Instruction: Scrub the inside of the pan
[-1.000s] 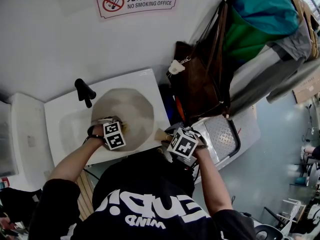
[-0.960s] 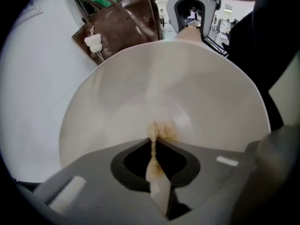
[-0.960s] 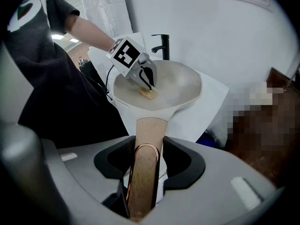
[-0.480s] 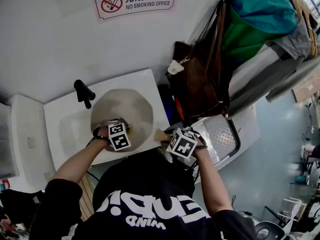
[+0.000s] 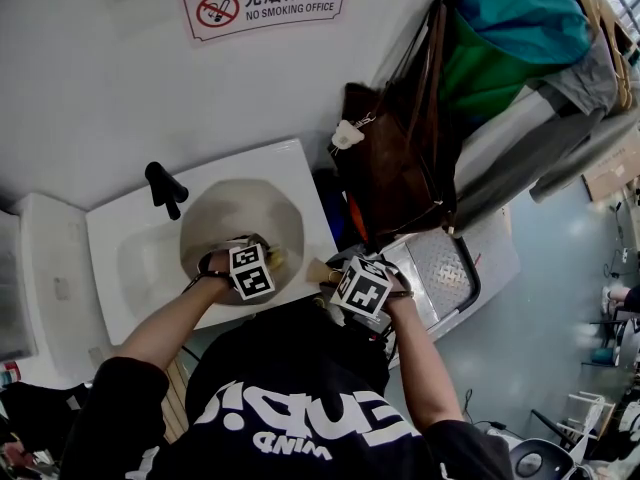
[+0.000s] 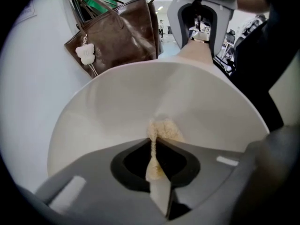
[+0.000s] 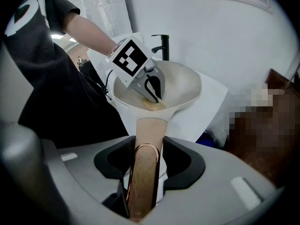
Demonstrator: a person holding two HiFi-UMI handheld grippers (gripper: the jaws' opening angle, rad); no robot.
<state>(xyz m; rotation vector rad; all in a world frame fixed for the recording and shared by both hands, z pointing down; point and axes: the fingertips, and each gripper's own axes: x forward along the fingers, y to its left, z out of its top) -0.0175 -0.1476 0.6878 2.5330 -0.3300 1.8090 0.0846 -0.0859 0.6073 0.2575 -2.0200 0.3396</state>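
A cream pan [image 5: 240,218] rests over the white sink [image 5: 130,258]; its beige handle [image 7: 149,144] runs back toward me. My right gripper [image 7: 146,172] is shut on that handle, which fills the gap between its jaws. My left gripper [image 6: 154,161] is inside the pan [image 6: 140,107], shut on a yellowish scrub pad [image 6: 161,132] that presses on the pan's inner wall near the handle side. In the right gripper view the left gripper [image 7: 152,90] with its marker cube [image 7: 130,57] tips down into the pan [image 7: 178,86]. The head view shows both marker cubes, the left [image 5: 251,271] and the right [image 5: 363,286].
A black tap [image 5: 163,186] stands at the sink's back left. A brown leather bag [image 5: 400,168] hangs just right of the sink, with coloured clothing [image 5: 520,38] behind it. A grey metal tray [image 5: 445,273] lies at the right. A white wall with a sign [image 5: 265,0] is behind.
My left gripper with the scrub pad has slid to the right across the pan's near side, toward the handle. The right gripper and the handle have stayed in place.
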